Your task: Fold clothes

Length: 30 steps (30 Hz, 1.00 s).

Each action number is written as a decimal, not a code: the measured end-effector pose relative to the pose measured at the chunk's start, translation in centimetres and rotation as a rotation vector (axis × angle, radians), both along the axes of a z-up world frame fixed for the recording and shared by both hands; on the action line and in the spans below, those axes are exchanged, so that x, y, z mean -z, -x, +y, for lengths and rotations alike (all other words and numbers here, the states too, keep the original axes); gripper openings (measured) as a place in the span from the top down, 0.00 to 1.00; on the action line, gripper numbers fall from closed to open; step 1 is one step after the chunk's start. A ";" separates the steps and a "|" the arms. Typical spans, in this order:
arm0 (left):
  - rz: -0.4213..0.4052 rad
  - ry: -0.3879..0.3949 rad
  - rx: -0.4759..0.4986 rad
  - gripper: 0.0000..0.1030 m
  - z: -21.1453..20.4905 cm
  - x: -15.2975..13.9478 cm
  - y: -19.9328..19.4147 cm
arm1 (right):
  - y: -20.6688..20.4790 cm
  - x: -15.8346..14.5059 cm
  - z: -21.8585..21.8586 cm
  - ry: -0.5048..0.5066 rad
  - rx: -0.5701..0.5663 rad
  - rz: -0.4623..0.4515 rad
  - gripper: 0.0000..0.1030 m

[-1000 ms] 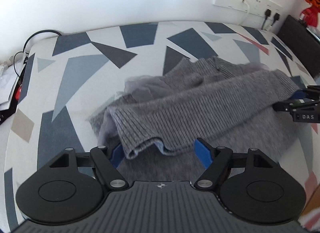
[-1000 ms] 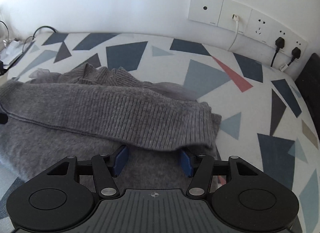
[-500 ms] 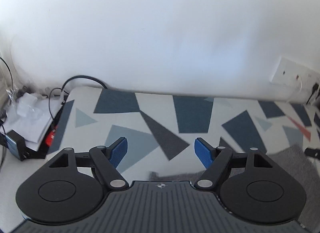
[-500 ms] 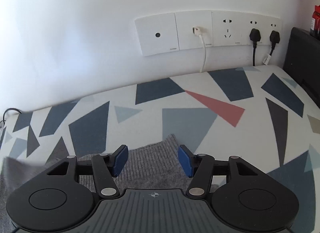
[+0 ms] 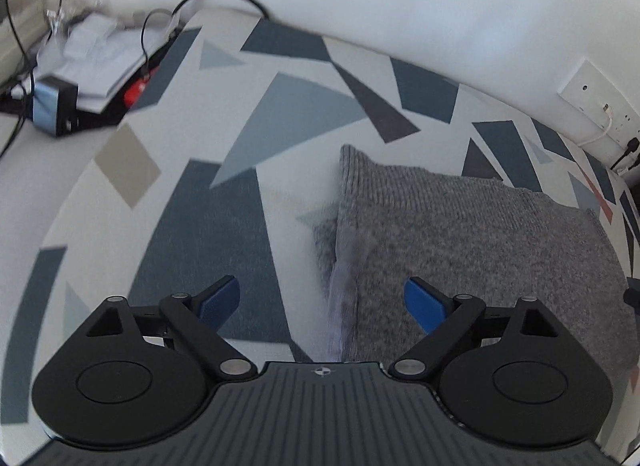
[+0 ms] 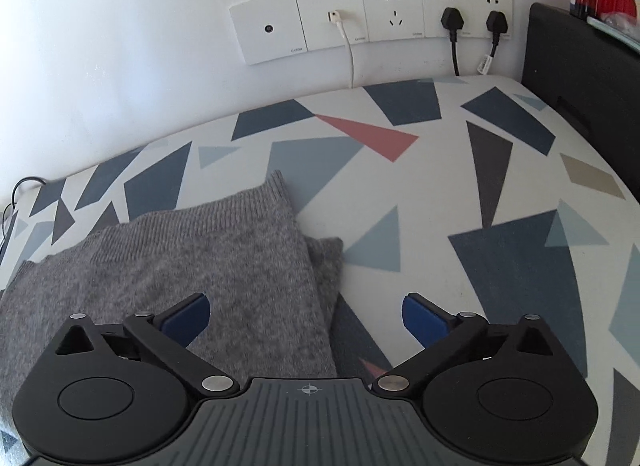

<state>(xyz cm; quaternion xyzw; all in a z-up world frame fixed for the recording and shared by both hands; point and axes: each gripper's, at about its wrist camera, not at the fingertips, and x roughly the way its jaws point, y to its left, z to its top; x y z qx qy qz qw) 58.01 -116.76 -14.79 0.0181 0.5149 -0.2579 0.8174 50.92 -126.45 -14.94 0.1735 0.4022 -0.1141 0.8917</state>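
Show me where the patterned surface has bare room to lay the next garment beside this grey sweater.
Two bare patches. One lies between the folded grey sweater and the black panel, up to the wall sockets. The other stretches from the sweater's opposite edge to the clutter of papers and cables off that end. Only that clutter corner is crowded.

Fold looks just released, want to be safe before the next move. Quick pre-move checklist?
1. Left hand-held gripper clear of cloth: ok, jaws opening, nothing pinched.
2. Right hand-held gripper clear of cloth: ok, jaws opening, pads off the knit.
3. Sweater flat on the bed: ok, folded into a block.
4. Edges aligned: not ok, a lower layer sticks out at the right corner.
5. Cables clear of the sweater: ok, at the wall.
6. Near edge of the sweater: cannot tell, hidden under the grippers.
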 end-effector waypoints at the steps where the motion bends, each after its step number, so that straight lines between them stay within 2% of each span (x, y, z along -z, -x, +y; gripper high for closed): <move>1: 0.015 0.003 -0.004 0.11 0.0 0.2 0.0 | -0.2 0.1 0.0 -0.007 0.000 0.006 0.01; 7: 0.016 -0.023 0.059 0.08 -2.1 1.1 1.0 | -2.2 1.0 0.4 -0.078 -0.011 0.007 0.01; 11: 0.026 -0.047 0.076 0.07 -3.2 1.9 1.4 | -3.4 1.3 0.8 -0.089 -0.034 0.008 0.01; 15: 0.007 -0.064 0.072 0.00 -4.0 2.3 1.8 | -4.0 1.8 0.8 -0.112 -0.052 0.031 0.01; 20: -0.017 -0.101 0.079 0.00 -4.7 2.5 2.1 | -4.1 2.1 1.5 -0.055 -0.093 0.046 0.01; 24: -0.025 -0.104 0.071 0.00 -4.8 2.6 2.2 | -4.1 2.5 3.1 0.055 -0.148 0.068 0.01; 30: -0.020 -0.115 0.069 0.00 -5.1 2.6 2.1 | -3.9 2.6 3.4 0.063 -0.108 0.053 0.01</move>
